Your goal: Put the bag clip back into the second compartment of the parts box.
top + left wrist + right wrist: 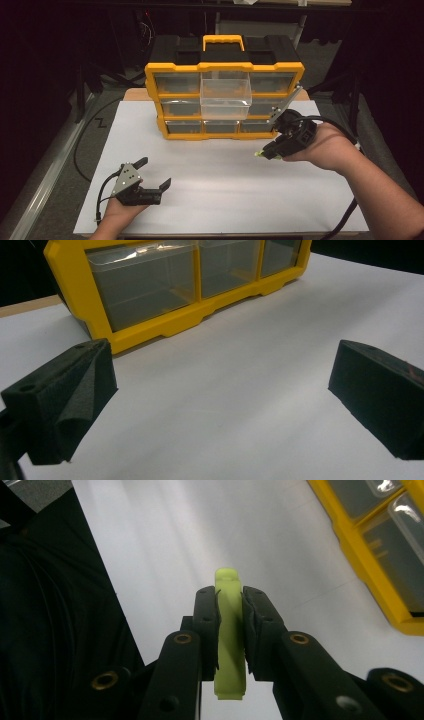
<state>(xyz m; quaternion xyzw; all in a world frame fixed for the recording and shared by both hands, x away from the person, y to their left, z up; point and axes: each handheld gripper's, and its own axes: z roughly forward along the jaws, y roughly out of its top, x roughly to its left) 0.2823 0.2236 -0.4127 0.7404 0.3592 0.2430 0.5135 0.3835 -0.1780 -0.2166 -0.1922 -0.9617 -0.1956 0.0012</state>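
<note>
A yellow and black organizer (pixel 175 67) with clear drawers stands at the back of the white table (pixel 220 180). Its top middle drawer (pixel 225 95) is pulled out and looks empty. My right gripper (pixel 262 152) hovers in front of the organizer's right end, shut on a lime-green plastic piece (pixel 230 630) that pokes out past the jaws (pixel 258 154). My left gripper (pixel 155 172) rests near the table's front left, open, with nothing between its jaws. In the left gripper view the organizer's bottom row (pixel 150 325) lies ahead.
A black cable (pixel 82 145) runs along the floor left of the table. A metal rail (pixel 45 175) lies further left. A dark stand (pixel 355 100) rises at the right behind the table.
</note>
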